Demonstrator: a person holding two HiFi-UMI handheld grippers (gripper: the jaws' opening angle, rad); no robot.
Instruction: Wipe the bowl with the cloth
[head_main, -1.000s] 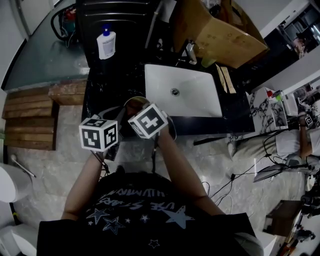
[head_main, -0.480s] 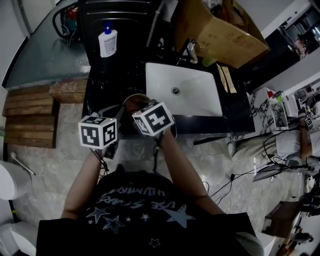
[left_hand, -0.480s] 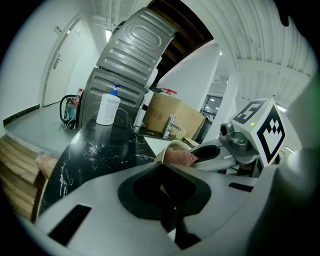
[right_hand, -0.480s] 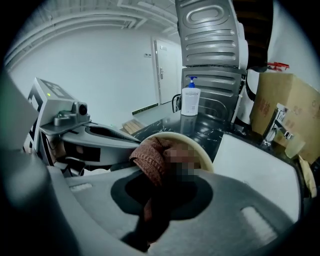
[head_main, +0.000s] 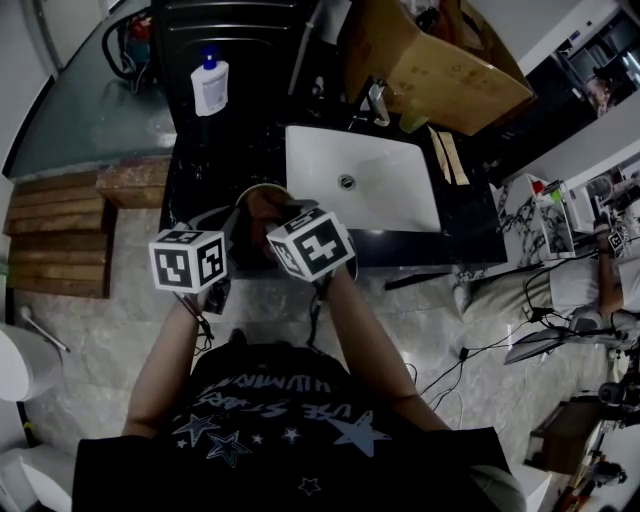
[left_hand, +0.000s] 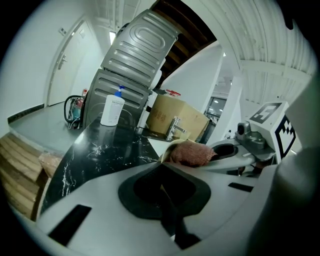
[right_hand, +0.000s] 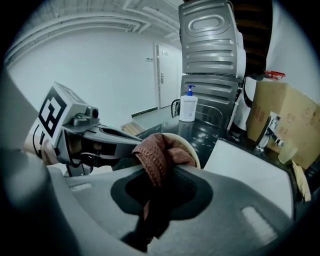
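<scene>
The left gripper (left_hand: 161, 167) is pinched tight on the rim of the bowl (left_hand: 167, 150), at the near edge of the black counter (left_hand: 100, 150), left of the sink (head_main: 400, 170). The right gripper (right_hand: 156, 176) is clamped on the brown cloth (right_hand: 156, 152) (it sits inside the bowl). Hold the bowl still and rub all round. The grippers have slid slightly apart.

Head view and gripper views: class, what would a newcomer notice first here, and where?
A reddish-brown cloth is bunched in the right gripper's shut jaws and pressed into a pale bowl over the dark counter. The left gripper pinches the bowl's rim beside it. Behind them, a white sink stands out brightly.
</scene>
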